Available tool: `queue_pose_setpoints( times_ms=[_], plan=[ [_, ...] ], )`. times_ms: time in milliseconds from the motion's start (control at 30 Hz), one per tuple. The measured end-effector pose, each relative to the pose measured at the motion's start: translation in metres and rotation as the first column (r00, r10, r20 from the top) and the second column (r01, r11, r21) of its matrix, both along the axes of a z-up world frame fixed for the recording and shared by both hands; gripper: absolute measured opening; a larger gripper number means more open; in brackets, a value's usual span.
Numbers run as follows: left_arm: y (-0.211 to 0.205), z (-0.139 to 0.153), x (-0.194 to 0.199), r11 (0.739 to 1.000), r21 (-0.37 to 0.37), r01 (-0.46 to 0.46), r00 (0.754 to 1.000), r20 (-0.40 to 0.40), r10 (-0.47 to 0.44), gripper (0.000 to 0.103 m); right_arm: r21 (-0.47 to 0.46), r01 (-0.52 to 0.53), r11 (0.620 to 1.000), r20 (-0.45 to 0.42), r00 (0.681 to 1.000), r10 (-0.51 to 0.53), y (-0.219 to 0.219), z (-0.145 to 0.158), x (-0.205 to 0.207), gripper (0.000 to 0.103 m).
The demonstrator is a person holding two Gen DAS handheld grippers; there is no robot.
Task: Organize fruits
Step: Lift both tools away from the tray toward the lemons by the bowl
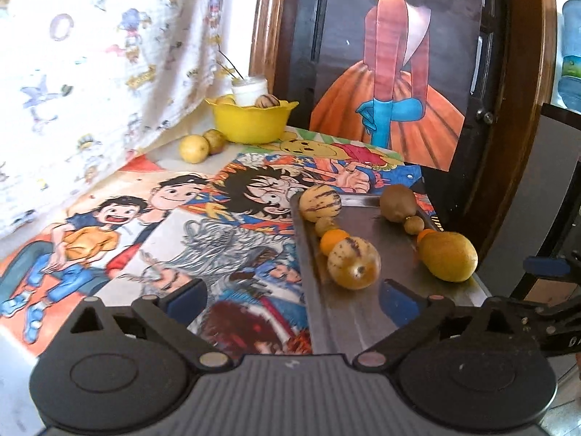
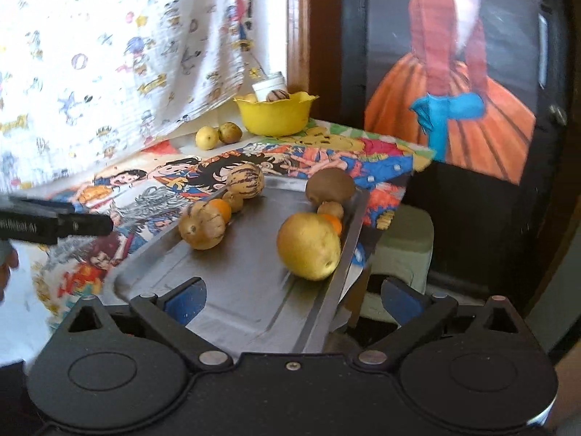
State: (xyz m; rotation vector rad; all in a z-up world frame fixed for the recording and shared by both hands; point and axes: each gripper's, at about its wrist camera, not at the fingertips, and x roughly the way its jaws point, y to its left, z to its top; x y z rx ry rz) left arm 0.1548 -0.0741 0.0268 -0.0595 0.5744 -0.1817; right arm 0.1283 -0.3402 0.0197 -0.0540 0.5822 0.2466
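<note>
Fruits in two tidy rows along the long sides of a flat grey metal tray (image 2: 254,290), on a table spread with bright cartoon posters (image 1: 109,225). Left row: striped pale melons (image 1: 354,263) with small orange citrus (image 1: 332,240) between. Right row: large yellow-green lemon-like fruit (image 2: 308,245), brown kiwi-like fruit (image 2: 329,186), smaller pieces between. Further back, yellow plastic bowl (image 1: 250,123) holding more fruit, two loose yellow fruits (image 1: 194,148) beside it, seemingly left to sort. Left gripper (image 1: 290,298) and right gripper (image 2: 292,298) both spread wide, pinching nothing.
</note>
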Motion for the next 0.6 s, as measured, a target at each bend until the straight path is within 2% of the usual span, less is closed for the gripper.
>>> queue_pose_setpoints(
  times_ms=[167,333,500,600],
  plan=[
    [0.013,-0.003,-0.021,1.0,-0.001,-0.025,1.0,-0.012,0.025,0.102,0.065,0.08,0.995,-0.089,0.993,-0.074,0.01,0.002,-0.022,0.102],
    [0.028,-0.004,-0.044,0.999,0.014,-0.046,0.999,-0.028,0.046,0.103,0.1,0.107,0.989,-0.183,0.979,-0.087,0.027,-0.001,-0.041,0.102],
    [0.038,-0.007,-0.057,0.995,0.075,-0.067,0.993,-0.091,0.074,0.103,0.088,0.059,0.994,-0.205,0.978,-0.04,0.057,0.001,-0.056,0.102],
    [0.049,-0.007,-0.065,0.996,0.053,-0.069,0.992,-0.102,0.074,0.103,0.041,0.001,0.999,-0.196,0.981,0.007,0.079,0.003,-0.063,0.102]
  ],
)
